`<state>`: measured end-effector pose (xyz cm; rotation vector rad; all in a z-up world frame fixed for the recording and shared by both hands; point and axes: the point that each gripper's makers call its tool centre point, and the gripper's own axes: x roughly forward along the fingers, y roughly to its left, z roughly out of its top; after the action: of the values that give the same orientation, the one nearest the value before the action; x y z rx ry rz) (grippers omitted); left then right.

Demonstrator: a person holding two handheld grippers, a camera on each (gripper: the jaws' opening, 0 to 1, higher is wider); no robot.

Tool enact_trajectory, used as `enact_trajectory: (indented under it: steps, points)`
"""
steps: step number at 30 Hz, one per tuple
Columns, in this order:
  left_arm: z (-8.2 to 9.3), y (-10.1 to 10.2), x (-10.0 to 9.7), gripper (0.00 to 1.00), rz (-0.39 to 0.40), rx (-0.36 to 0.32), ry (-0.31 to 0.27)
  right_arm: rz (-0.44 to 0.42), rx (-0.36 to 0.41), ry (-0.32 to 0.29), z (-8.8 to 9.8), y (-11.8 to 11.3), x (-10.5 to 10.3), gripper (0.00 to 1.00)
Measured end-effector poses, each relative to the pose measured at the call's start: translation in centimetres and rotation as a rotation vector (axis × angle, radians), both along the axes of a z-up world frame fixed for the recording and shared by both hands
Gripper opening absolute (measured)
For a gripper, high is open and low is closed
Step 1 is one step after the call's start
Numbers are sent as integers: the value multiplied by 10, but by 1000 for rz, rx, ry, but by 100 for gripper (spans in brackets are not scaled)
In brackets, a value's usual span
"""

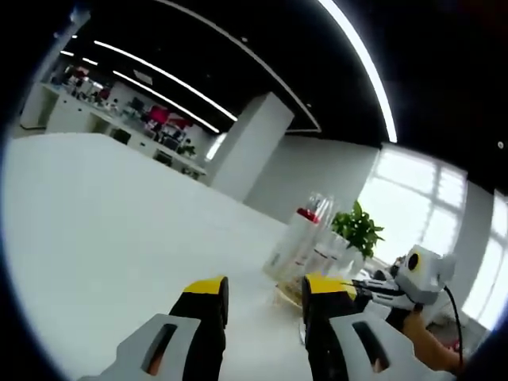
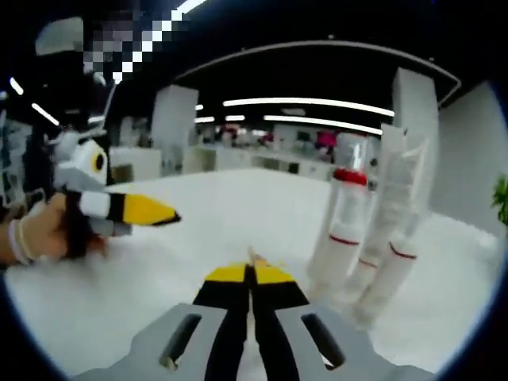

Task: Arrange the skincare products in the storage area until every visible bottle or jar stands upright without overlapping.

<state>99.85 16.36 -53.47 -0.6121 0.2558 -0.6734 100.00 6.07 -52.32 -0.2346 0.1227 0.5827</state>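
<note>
A clear bottle with a red cap (image 2: 343, 218) stands upright on the white table, and beside it on the right are two tall white tubes (image 2: 394, 238) with red bands. My right gripper (image 2: 251, 274) sits low, just left of them and short of the bottle, jaws shut, with a small pale sliver showing above the tips. In the left gripper view the same bottle group (image 1: 304, 238) stands just beyond my open left gripper (image 1: 266, 287), which has nothing between its fingers. The right gripper (image 1: 371, 287) comes in from the right, held by a hand.
The white table (image 1: 111, 230) stretches wide to the left. A green potted plant (image 1: 359, 228) stands behind the bottles. A yellowish tray edge (image 1: 289, 294) shows under the bottle group. The left gripper (image 2: 131, 208), held by a hand, hovers at the left of the right gripper view.
</note>
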Motion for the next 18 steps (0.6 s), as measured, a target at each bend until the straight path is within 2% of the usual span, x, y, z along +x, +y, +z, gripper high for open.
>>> enact_trajectory:
  steps: [4, 9, 13, 18]
  points:
    - [14, -1, -2, 38, -38, -171, 10, 2, -62, -116, 13, 5, -8, 0]
    - [23, -4, -7, 39, -84, -289, 22, 15, -193, -285, 26, 16, -18, 0]
    - [30, -6, -8, 39, -125, -411, 53, 3, -402, -488, 35, 26, -28, 0]
    - [38, -8, -9, 46, -173, -527, 78, 21, -584, -663, 37, 42, -39, 0]
